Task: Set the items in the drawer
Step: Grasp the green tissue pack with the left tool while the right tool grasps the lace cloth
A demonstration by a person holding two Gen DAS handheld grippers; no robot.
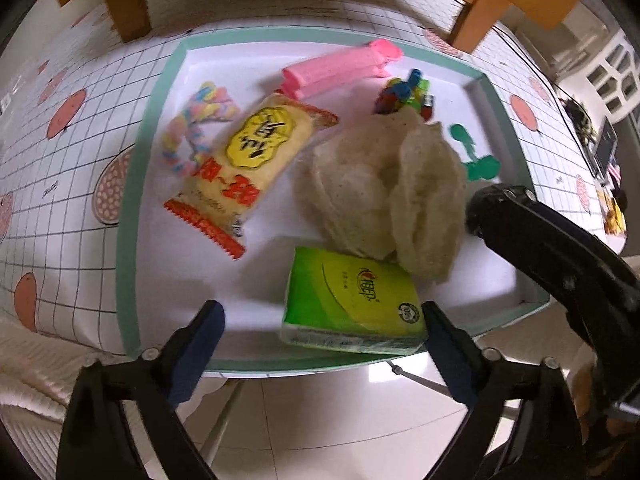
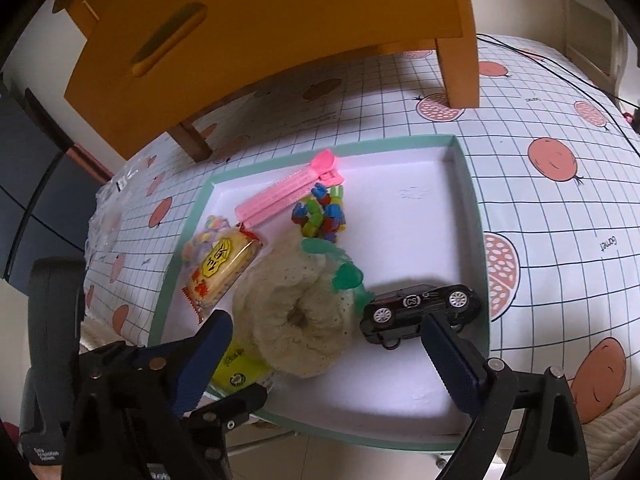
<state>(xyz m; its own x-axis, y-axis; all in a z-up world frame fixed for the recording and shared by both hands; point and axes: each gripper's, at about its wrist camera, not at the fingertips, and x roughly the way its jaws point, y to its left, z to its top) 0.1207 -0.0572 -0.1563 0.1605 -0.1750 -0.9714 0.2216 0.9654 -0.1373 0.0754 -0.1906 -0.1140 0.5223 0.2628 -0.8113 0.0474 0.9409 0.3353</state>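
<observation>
A teal-rimmed white tray [image 1: 136,184] holds several items. Closest to me is a green tissue pack [image 1: 352,304], lying between the spread fingers of my open left gripper [image 1: 323,322]; the right fingertip [image 1: 434,320] sits at the pack's edge. Behind the pack lie a yellow-red snack packet [image 1: 248,160] and a beige fuzzy cloth [image 1: 380,188]. My right gripper [image 2: 327,330] hangs open over the cloth [image 2: 296,320], and a black toy car [image 2: 420,308] sits by its right fingertip. The orange wooden drawer unit [image 2: 260,32] stands behind the tray [image 2: 474,216] with its drawer shut.
Also in the tray are a pink zipper-shaped case [image 2: 288,192], a colourful linked toy [image 2: 320,216], a green plastic piece [image 2: 348,276] and a pastel twisted rope [image 1: 196,128]. A checked, fruit-print cloth [image 2: 560,208] covers the table. The drawer unit's legs [image 2: 460,72] stand near the tray's far rim.
</observation>
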